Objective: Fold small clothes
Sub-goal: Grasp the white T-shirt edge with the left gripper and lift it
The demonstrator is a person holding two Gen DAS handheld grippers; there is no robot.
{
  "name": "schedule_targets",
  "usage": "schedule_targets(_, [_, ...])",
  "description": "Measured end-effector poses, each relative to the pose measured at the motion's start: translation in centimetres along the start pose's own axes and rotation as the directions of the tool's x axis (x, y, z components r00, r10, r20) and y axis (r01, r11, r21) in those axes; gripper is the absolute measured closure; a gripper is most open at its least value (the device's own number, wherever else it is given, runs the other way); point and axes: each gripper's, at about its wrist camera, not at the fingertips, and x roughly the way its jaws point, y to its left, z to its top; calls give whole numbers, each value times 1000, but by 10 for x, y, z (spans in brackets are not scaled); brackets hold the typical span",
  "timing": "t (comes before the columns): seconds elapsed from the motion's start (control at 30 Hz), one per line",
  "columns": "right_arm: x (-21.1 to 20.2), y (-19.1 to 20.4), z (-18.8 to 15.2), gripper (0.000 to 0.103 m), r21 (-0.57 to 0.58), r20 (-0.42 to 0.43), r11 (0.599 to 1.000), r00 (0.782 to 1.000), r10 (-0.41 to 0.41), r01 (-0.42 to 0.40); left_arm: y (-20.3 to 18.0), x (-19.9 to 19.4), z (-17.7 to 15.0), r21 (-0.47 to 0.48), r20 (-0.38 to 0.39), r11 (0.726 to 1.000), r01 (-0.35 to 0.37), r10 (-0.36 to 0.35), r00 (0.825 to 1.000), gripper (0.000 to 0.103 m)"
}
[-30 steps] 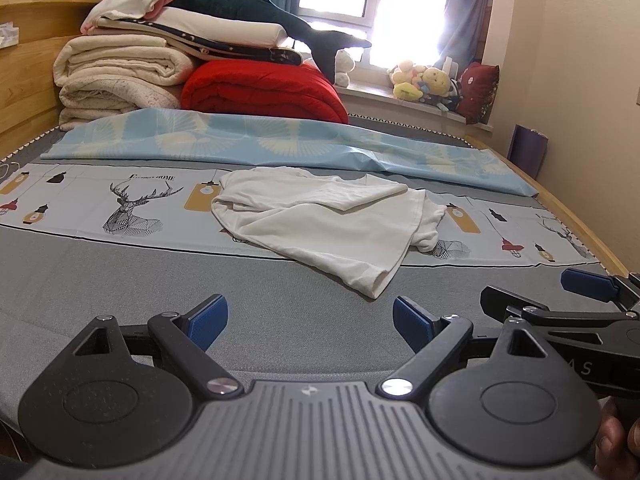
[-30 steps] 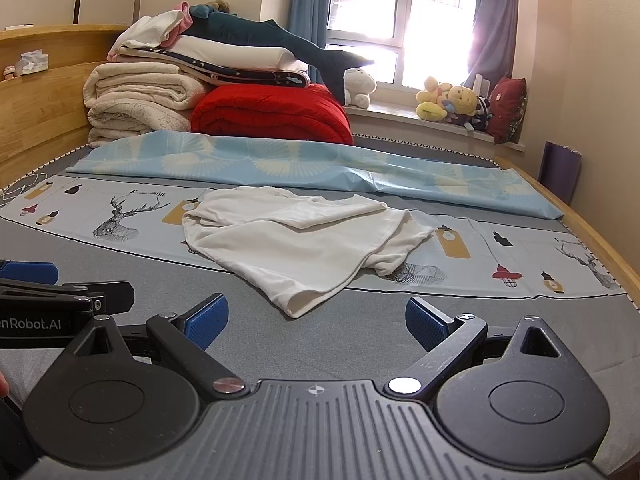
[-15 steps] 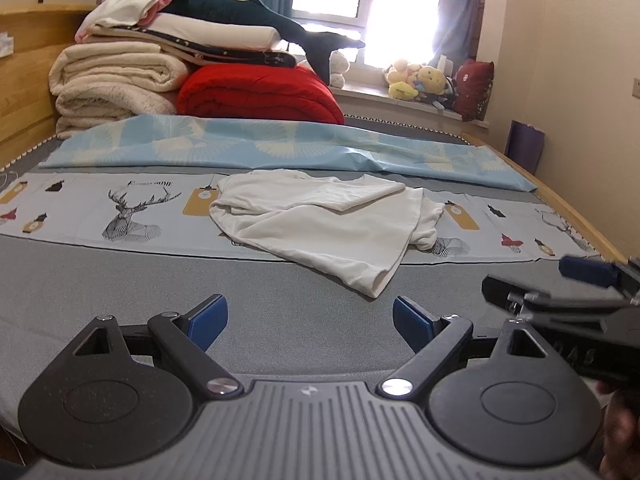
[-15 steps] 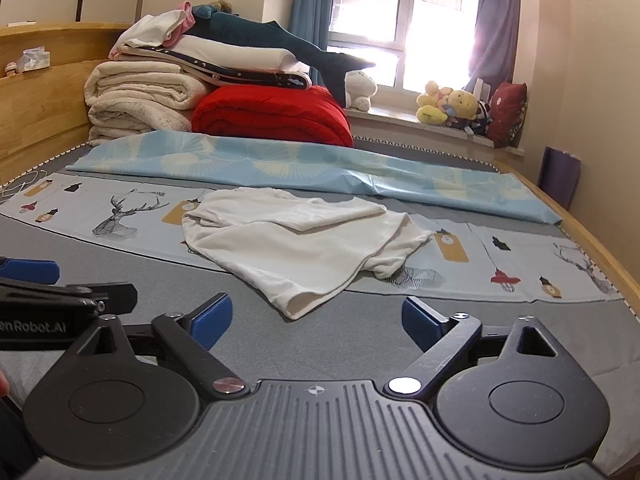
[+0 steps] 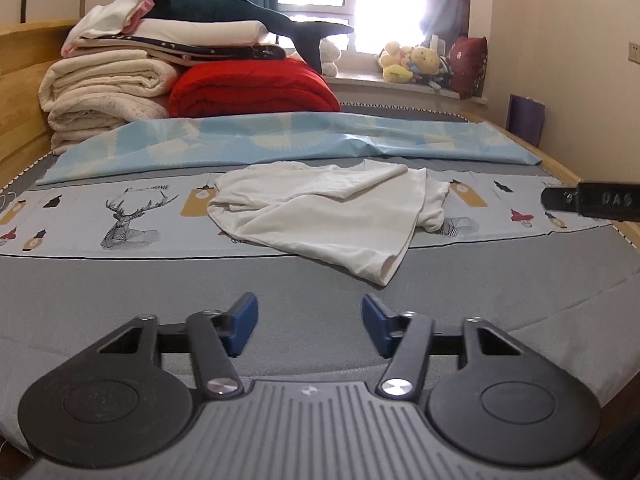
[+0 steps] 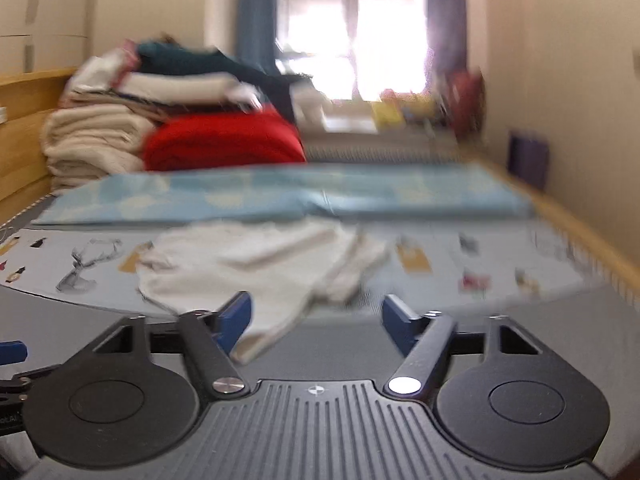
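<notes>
Readable text is sparse. Letters "DAS" in pale print on the black arm of the right claw (image 5: 592,200), at the right edge of the left wrist view. Small caps above the deer drawing on the printed sheet (image 5: 140,189) end in "OME"; the first letters too small to read. Right wrist view is blurred; a fragment of white lettering at its left edge, not legible.

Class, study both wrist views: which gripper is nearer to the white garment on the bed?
Right. The right gripper, jaws closing on nothing, has reached the white garment's near corner. The left gripper, also closing empty, sits back over bare grey mattress.
</notes>
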Motion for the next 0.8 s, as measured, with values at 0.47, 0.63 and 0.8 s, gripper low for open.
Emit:
schedule_targets(0.47, [31,-46,-1,34,170,-140,985,990,33,-8,-32,144,37,-38,-149,999,-1,-5,989,53])
schedule_targets(0.63, [32,-52,-1,32,110,-139,993,990,-23,38,-31,213,46,-242,-214,970,12,-65,975,50])
schedule_targets(0.8, [36,-64,-2,33,119,-163,992,987,-12,31,-28,262,49,-457,-276,889,-27,-113,955,42])
